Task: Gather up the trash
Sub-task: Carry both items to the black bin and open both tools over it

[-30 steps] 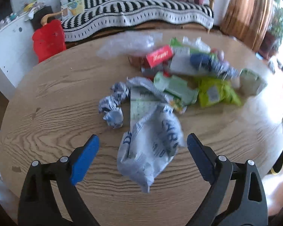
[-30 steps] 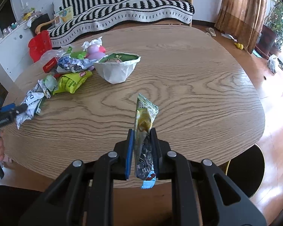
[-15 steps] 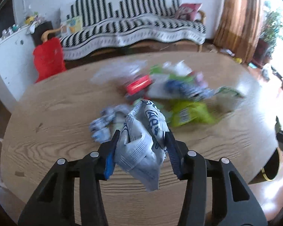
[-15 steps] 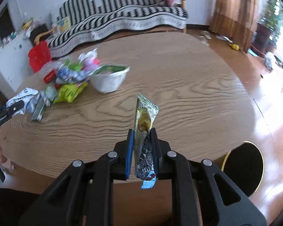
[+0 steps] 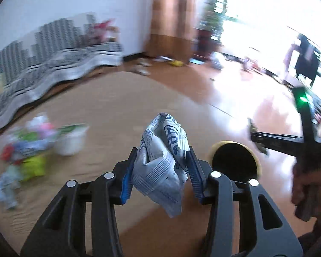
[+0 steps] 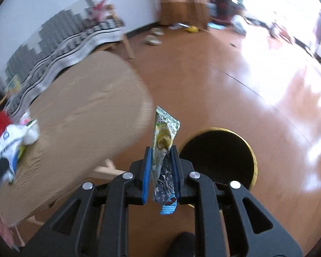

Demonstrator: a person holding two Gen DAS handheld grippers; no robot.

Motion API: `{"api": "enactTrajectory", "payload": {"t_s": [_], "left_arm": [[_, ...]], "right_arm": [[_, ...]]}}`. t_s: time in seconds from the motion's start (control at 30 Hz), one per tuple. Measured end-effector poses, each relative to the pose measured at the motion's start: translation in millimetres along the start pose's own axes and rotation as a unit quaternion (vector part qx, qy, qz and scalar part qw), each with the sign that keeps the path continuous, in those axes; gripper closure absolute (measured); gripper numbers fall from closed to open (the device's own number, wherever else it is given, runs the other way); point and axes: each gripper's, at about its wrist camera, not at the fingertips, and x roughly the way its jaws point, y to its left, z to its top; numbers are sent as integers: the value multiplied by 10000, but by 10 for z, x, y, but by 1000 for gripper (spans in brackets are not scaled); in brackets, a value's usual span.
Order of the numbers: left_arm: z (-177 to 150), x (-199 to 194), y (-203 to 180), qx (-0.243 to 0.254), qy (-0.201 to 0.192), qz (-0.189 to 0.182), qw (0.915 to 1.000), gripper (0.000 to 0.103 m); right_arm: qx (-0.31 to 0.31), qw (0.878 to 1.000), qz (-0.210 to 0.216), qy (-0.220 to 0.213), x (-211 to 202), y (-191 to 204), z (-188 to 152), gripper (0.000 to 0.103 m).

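Observation:
My left gripper (image 5: 162, 150) is shut on a crumpled grey-white bag with blue print (image 5: 160, 167) and holds it over the table's near edge. A round black bin with a yellow rim (image 5: 233, 162) sits on the floor just right of it. My right gripper (image 6: 161, 148) is shut on a narrow green and dark snack wrapper (image 6: 163, 128), upright between the pads, off the table (image 6: 85, 117) and next to the bin (image 6: 218, 156). A blurred pile of trash (image 5: 27, 147) and a white cup (image 5: 70, 137) lie on the table at the left.
The person's hand (image 5: 310, 184) grips the right tool at the right edge of the left wrist view. A striped sofa (image 6: 70, 38) stands behind the table. Shiny wooden floor (image 6: 267, 85) spreads to the right, with small items scattered far back.
My left gripper closed on the grey-white bag and lifted it off the table. Both grippers swung right, away from the trash pile, to the table's edge and the bin.

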Motion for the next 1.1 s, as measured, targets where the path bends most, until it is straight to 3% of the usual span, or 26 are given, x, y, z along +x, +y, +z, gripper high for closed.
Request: {"api": "enactTrajectory", "payload": {"t_s": [0.1,0.23,0.43,0.57,0.77,0.8,0.83,0.9,1.1], "left_arm": [[-37,421,-655,225,246,-633,9974,59],[-158,1005,-1217,346,644,-1067,9916,59],[-336,1876,-1654,306,1248,-1270,9835,59],[-384,2291,-1708,306,1488,-1309,9797,59],[-408,2586,-1754,327,1594,-1372,9771,56],[-405,2611,-1756,330,1616,-1355,9770,50],[-414,2610,-1741,323,1635,-1337,9769,34],[-400,2593,-1731,262,1560,-1298,9788,22],[-339,2390,-1677,251,1508,-1272,9800,22]], "right_arm": [[381,9990,-150,162,93,-409,-79,85],[754,9962,-332,285,153,-840,-170,85],[1064,9925,-404,447,245,-1161,-268,85],[1110,9917,-413,510,279,-1268,-311,85],[1195,9902,-488,529,364,-1305,-272,85],[1215,9899,-509,525,370,-1318,-275,85],[1230,9897,-520,524,388,-1317,-263,85],[1270,9890,-547,522,389,-1342,-276,85],[1346,9879,-476,606,467,-1324,-239,85]]}}
